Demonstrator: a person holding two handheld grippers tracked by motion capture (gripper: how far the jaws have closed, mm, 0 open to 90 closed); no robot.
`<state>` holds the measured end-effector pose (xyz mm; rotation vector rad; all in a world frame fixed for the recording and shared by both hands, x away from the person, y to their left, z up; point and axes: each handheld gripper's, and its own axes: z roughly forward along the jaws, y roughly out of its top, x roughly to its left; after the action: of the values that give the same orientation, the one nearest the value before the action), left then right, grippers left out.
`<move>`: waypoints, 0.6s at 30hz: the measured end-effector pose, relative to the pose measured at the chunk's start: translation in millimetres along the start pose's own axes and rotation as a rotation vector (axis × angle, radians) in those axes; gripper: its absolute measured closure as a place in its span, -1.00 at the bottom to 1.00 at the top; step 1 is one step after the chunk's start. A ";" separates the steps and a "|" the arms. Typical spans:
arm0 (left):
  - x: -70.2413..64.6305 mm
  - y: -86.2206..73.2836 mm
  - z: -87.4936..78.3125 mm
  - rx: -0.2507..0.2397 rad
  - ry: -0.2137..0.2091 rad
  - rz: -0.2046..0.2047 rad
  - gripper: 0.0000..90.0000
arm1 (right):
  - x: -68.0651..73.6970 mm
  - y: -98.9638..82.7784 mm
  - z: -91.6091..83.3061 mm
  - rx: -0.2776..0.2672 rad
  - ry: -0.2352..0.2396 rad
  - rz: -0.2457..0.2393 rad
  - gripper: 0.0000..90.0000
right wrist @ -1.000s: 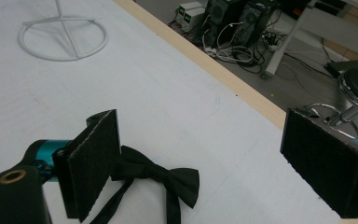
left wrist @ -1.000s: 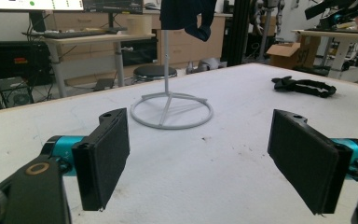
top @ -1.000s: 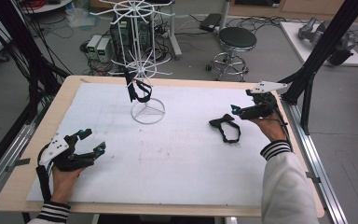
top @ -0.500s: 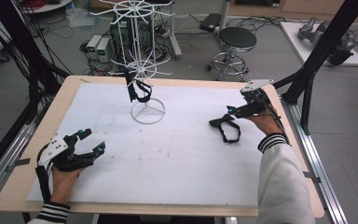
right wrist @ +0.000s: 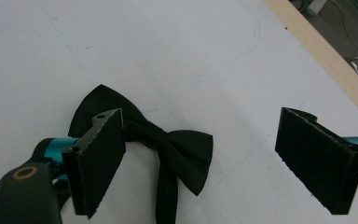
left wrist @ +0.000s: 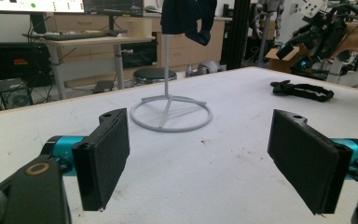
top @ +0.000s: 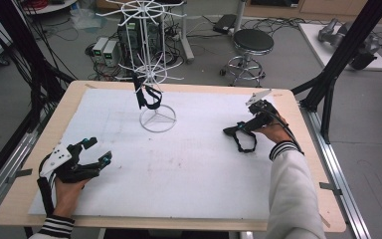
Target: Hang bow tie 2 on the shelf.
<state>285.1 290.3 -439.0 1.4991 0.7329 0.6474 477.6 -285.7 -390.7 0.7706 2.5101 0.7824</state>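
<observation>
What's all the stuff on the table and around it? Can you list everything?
Table: 1, light wood rim with a white top.
Stand: 1, white wire, ring base on the table's far middle.
Dark thing on the stand: 1, hanging from a lower arm; can't tell what it is.
Bow tie: 1, black, lying flat on the table's right part, below the right gripper.
Stool: 1, black seat, on the floor behind the table.
Left gripper: 1, black and teal, near left of the table, jaws wide open.
Right gripper: 1, black and teal, over the bow tie, jaws open.
Sleeves: 2, white with striped cuffs.
</observation>
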 end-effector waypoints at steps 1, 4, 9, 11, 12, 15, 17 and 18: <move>0.0 0.0 -0.1 0.000 0.001 0.000 -0.53 | -0.2 -0.6 1.4 0.008 -0.003 -0.006 -0.66; 0.0 0.1 -0.3 0.000 -0.001 0.001 -0.53 | -1.2 -2.4 3.2 0.032 0.000 0.000 -0.66; -0.5 -0.2 0.3 -0.002 -0.003 -0.003 -0.53 | -3.8 -7.4 7.0 0.078 0.013 -0.004 -0.55; -0.5 -0.2 0.4 -0.001 -0.003 -0.003 -0.53 | -3.7 -8.4 9.0 0.102 0.011 -0.016 -0.54; -0.5 -0.2 0.4 -0.001 -0.003 -0.004 -0.53 | -3.8 -8.8 10.4 0.105 0.015 -0.012 -0.54; -0.5 -0.2 0.4 -0.002 -0.004 -0.005 -0.53 | -2.6 -9.2 15.0 0.122 0.028 -0.022 -0.51; -0.6 -0.1 0.0 -0.002 -0.005 -0.005 -0.53 | -2.3 -9.5 18.1 0.133 0.038 -0.012 -0.46; -0.4 0.1 -0.3 -0.002 -0.006 -0.004 -0.53 | -2.4 -9.9 19.4 0.144 0.039 -0.013 -0.45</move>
<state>284.7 290.2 -438.9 1.4965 0.7302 0.6408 485.6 -286.4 -411.2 0.7926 2.6269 0.6229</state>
